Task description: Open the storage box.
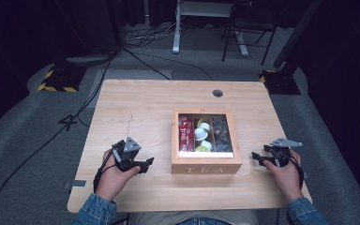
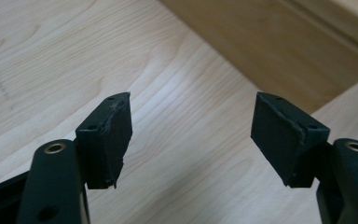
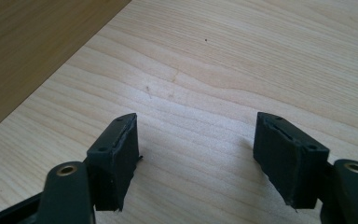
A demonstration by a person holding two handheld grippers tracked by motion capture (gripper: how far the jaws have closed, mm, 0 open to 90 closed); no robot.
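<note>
Both grippers flank the light wooden box lettered TEA, which stands near the table's front centre. The left gripper and right gripper each have jaws apart with nothing between. To grip well, bring both level against the box's side walls. Its 3 compartments hold red packets, white and yellow capsules, and dark capsules.

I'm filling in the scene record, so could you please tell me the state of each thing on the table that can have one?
Tea box: lid shut, contents visible through its clear window.
Left hand-held gripper: open, nothing between the jaws, pointing at the box.
Right hand-held gripper: open, nothing between the jaws, pointing at the box.
</note>
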